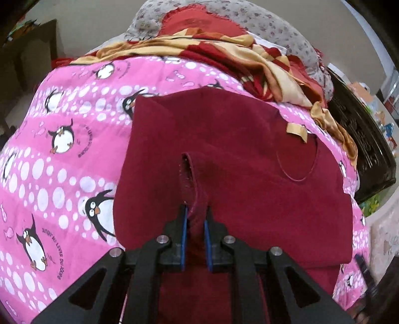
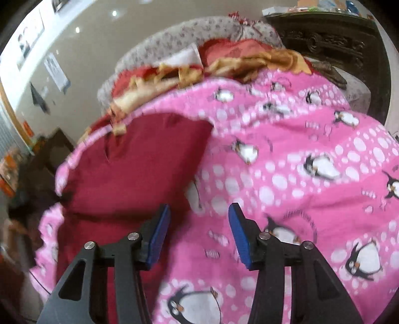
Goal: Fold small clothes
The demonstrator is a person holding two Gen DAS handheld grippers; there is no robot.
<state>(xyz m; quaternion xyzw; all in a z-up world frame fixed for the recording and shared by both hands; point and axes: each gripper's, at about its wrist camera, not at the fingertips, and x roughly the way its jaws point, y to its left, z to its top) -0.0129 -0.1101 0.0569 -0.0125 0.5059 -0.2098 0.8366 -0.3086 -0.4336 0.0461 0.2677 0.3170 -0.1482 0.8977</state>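
Observation:
A dark red garment (image 1: 224, 149) lies spread on a pink penguin-print blanket (image 1: 49, 149). My left gripper (image 1: 197, 211) is shut on a pinched ridge of this garment's near edge, the cloth bunched between its blue pads. In the right wrist view the same dark red garment (image 2: 129, 162) lies to the left on the pink blanket (image 2: 311, 187). My right gripper (image 2: 199, 211) hovers open over the garment's right edge, with nothing pressed between its blue pads (image 2: 159, 234). That view is motion-blurred.
A crumpled red-and-gold cloth (image 1: 224, 52) and a grey flowered pillow (image 1: 261, 22) lie at the far end of the bed. Dark carved wooden furniture (image 1: 361, 139) stands to the right of the bed. A pale wall (image 2: 82, 49) with posters is at the left.

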